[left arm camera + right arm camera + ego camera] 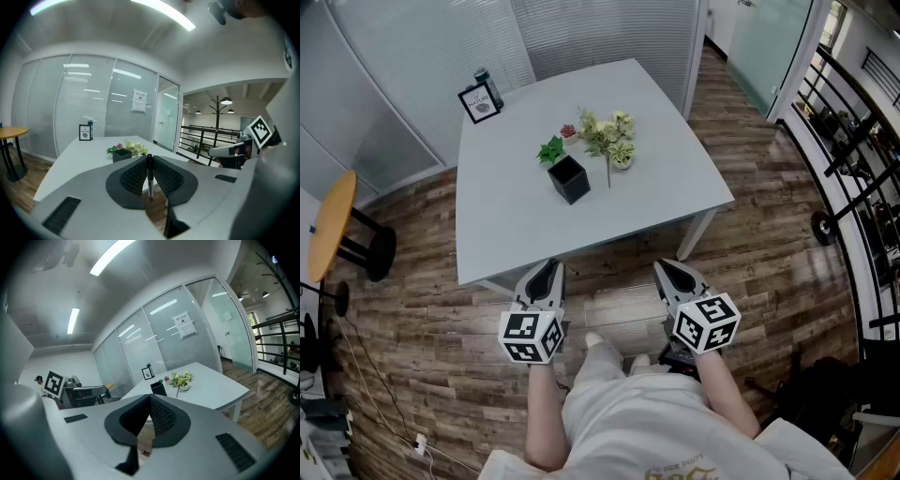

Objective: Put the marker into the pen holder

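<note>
A black marker (pixel 149 177) stands upright, pinched between the jaws of my left gripper (pixel 149 159), which is shut on it. In the head view the left gripper (pixel 547 272) hovers at the table's near edge, well short of the black square pen holder (pixel 569 178) in the middle of the table. From the left gripper view the holder (pixel 122 154) shows far ahead. My right gripper (pixel 150 398) is shut with nothing in it. It hangs beside the left one, off the near edge (pixel 673 272). The holder (pixel 159 388) shows ahead of it.
The grey table (pixel 516 225) also carries a small pot of pale flowers (pixel 616 139), a green sprig (pixel 550 150), a framed card (pixel 478 103) and a bottle (pixel 485 82) at the far left corner. A round wooden stool (pixel 333 225) stands to the left, a black railing (pixel 853 178) to the right.
</note>
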The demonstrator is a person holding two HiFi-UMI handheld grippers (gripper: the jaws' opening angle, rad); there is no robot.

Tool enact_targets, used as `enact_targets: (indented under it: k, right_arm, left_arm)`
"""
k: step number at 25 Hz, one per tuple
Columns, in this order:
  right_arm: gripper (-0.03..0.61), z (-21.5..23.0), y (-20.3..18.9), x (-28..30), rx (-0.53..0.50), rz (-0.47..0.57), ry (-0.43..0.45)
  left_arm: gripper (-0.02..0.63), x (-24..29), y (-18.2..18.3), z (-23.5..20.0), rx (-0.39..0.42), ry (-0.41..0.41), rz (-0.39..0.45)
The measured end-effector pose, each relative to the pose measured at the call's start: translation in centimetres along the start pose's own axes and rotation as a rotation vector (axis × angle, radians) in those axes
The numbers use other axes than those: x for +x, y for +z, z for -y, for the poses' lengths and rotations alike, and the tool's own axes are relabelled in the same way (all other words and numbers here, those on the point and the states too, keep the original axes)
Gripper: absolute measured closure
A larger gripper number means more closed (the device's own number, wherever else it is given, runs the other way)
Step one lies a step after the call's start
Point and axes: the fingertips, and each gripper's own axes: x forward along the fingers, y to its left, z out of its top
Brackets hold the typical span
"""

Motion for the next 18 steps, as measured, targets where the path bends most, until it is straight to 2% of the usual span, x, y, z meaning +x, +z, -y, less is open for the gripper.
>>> enact_targets:
  k: [12,18]
  right_arm:
    - [0.561,-1.1,-0.2,-3.0,-0.019,0.0,0.03]
    - [0.561,-1.7,-0.1,-3.2,-0.027,0.004,0.052]
  left_arm:
    - [0.565,-2.5,0.1,2.2,-0.017,0.011,0.019]
    - [0.565,-3.7,0.3,1.8,-0.019,0.037,0.028]
